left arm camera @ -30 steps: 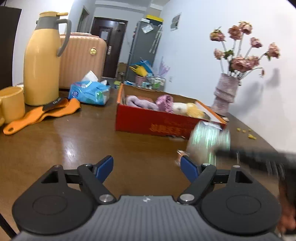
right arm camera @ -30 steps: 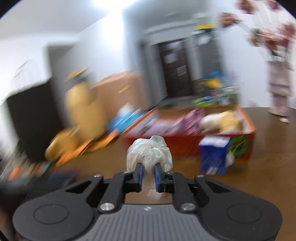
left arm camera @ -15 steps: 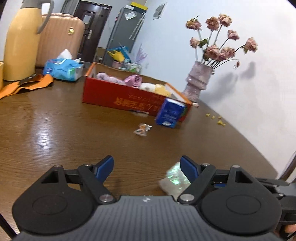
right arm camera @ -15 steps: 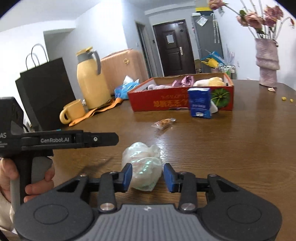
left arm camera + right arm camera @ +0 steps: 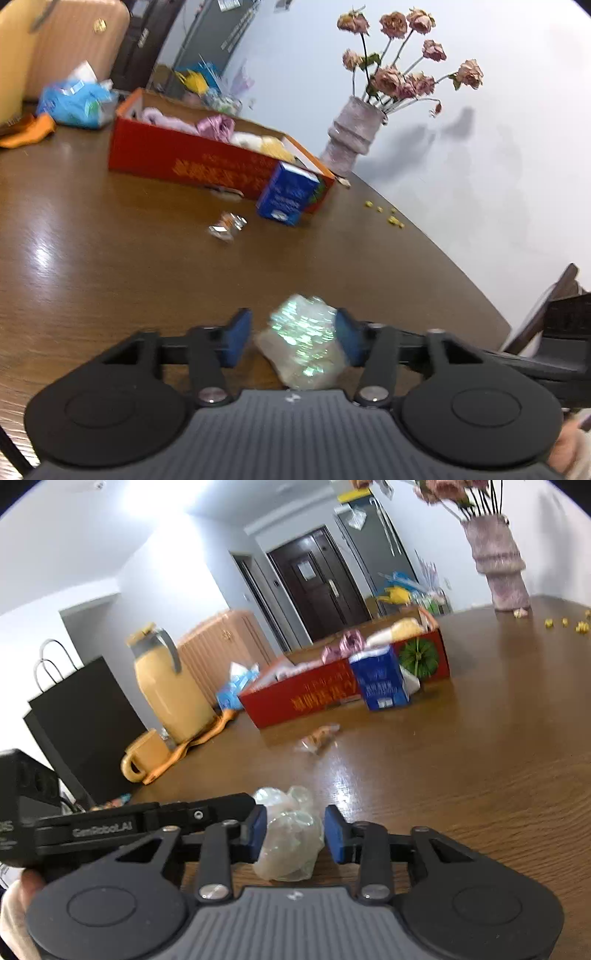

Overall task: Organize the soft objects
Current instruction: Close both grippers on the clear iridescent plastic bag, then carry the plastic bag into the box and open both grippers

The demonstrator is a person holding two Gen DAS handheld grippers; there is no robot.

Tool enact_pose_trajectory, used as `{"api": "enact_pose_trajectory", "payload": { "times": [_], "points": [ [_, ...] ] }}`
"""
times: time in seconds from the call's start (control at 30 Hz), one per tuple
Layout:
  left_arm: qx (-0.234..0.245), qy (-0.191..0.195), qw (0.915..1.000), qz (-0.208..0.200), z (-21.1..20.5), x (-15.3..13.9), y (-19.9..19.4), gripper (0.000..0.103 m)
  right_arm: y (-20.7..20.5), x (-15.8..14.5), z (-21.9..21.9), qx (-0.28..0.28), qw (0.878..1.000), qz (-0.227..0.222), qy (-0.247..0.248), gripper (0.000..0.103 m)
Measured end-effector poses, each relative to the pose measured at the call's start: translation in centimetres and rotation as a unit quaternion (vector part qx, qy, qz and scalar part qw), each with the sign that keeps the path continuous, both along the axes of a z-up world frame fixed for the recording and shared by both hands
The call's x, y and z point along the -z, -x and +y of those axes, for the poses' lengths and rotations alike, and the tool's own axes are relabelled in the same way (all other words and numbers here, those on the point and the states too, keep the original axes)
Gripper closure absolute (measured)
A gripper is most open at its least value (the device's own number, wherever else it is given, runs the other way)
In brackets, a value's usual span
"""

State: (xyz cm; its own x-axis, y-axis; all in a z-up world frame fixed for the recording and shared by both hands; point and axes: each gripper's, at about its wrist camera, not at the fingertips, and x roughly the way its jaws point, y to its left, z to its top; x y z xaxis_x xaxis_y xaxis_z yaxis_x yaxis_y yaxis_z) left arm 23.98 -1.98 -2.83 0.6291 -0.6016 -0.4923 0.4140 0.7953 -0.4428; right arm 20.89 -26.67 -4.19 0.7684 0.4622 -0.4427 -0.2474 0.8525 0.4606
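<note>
A crumpled clear iridescent plastic bag (image 5: 304,345) lies on the brown table near its front edge. My left gripper (image 5: 293,341) is open with the bag between its blue pads, which do not press it. My right gripper (image 5: 295,830) is also open around the same bag (image 5: 290,843). A red cardboard box (image 5: 192,162) further back holds pink, white and yellow soft things. The box also shows in the right wrist view (image 5: 332,686).
A blue carton (image 5: 286,195) leans on the red box, with a small clear wrapper (image 5: 227,227) in front. A vase of dried flowers (image 5: 354,136) stands behind. A yellow jug (image 5: 170,686), yellow mug (image 5: 144,757), black paper bag (image 5: 85,723) and blue tissue pack (image 5: 77,103) stand at left.
My right gripper carried the bag down from in front of the box to the table and opened. My left gripper swung right and closed in around the bag.
</note>
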Motion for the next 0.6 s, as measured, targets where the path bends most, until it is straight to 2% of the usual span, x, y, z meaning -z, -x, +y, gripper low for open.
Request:
{"api": "enact_pose_trajectory", "payload": {
  "times": [0.1, 0.17, 0.2, 0.3, 0.4, 0.5, 0.6],
  "points": [
    [0.007, 0.004, 0.9999, 0.007, -0.2, 0.5, -0.4, 0.074, -0.9, 0.9, 0.4, -0.006, 1.0, 0.018, -0.007, 0.085],
    [0.009, 0.005, 0.9999, 0.009, -0.1, 0.7, -0.7, 0.083, -1.2, 1.3, 0.4, -0.012, 0.999, 0.025, -0.022, 0.097],
    [0.011, 0.007, 0.9998, 0.011, -0.1, 0.9, -0.9, 0.086, -1.4, 1.4, 0.4, -0.015, 0.999, 0.028, -0.025, 0.098],
    [0.014, 0.002, 0.9999, 0.002, -0.3, 0.8, -0.8, 0.09, -1.6, 1.3, 0.8, -0.018, 0.999, 0.026, -0.007, 0.1],
    [0.024, 0.004, 0.9996, -0.015, -0.3, -0.1, -1.1, 0.09, -1.7, 0.3, 1.2, -0.021, 1.0, 0.009, 0.01, 0.101],
    [0.037, 0.022, 0.9983, -0.04, 0.1, -2.2, -3.4, 0.09, -2.7, -1.9, 0.7, -0.022, 0.999, -0.029, 0.011, 0.101],
    [0.044, 0.036, 0.9962, -0.067, -0.1, -5.2, -7.2, 0.09, -5.7, -4.8, 0.0, -0.022, 0.997, -0.069, 0.007, 0.101]
  ]
}}
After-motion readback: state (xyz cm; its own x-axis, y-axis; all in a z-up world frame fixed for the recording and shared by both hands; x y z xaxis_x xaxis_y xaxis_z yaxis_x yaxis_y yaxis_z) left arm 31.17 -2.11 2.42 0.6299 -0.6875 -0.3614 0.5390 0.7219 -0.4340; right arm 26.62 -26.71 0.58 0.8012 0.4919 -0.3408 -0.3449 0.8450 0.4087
